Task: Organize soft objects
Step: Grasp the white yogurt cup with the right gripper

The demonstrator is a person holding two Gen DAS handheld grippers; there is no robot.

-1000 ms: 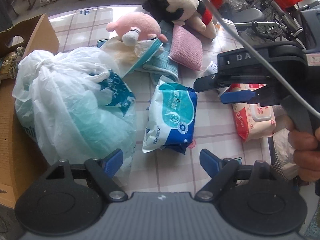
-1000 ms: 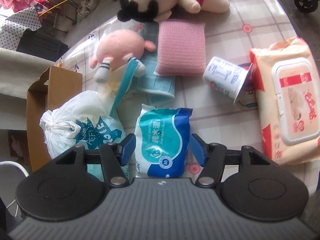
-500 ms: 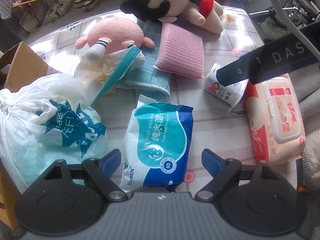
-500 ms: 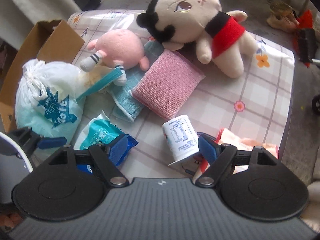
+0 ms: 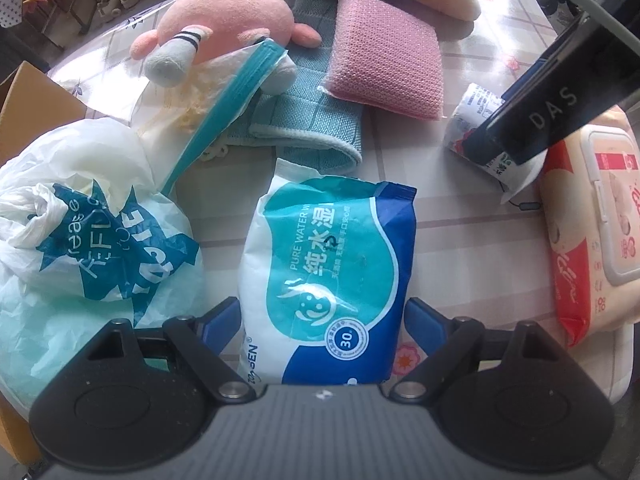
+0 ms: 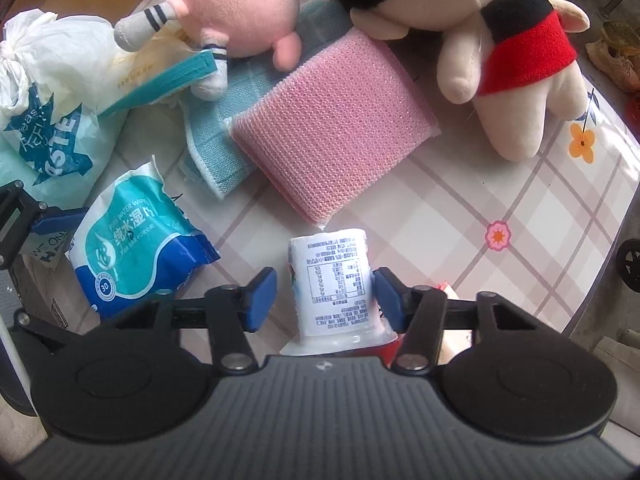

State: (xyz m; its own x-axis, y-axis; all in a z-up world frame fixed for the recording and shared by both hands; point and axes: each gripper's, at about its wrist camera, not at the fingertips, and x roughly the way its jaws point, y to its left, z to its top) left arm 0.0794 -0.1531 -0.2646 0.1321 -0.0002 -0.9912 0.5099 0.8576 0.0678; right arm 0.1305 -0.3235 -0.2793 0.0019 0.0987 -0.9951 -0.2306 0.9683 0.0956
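Note:
A blue-and-white wet wipes pack (image 5: 328,272) lies flat on the plaid table cover (image 6: 520,184). My left gripper (image 5: 324,322) points down over it, open, with one blue pad by each long edge and no visible squeeze. A white yogurt cup (image 6: 330,280) lies on its side between the pads of my right gripper (image 6: 322,300). Those jaws are closing: a gap shows at the left pad, and the right pad is almost at the cup. The same cup (image 5: 476,120) shows in the left wrist view under the right tool's black housing (image 5: 552,104).
Behind lie a pink sponge (image 6: 336,132), a teal cloth (image 5: 308,120), a pink plush (image 6: 236,4) and a doll in red (image 6: 500,32). A tied white plastic bag (image 5: 80,220) and a cardboard box (image 5: 28,112) stand left. A red-and-cream wipes pack (image 5: 592,232) lies right.
Both grippers have come down toward the table. The left one now straddles the blue wipes pack. The right one rolled, shifted from that pack to the yogurt cup, and narrowed its jaws.

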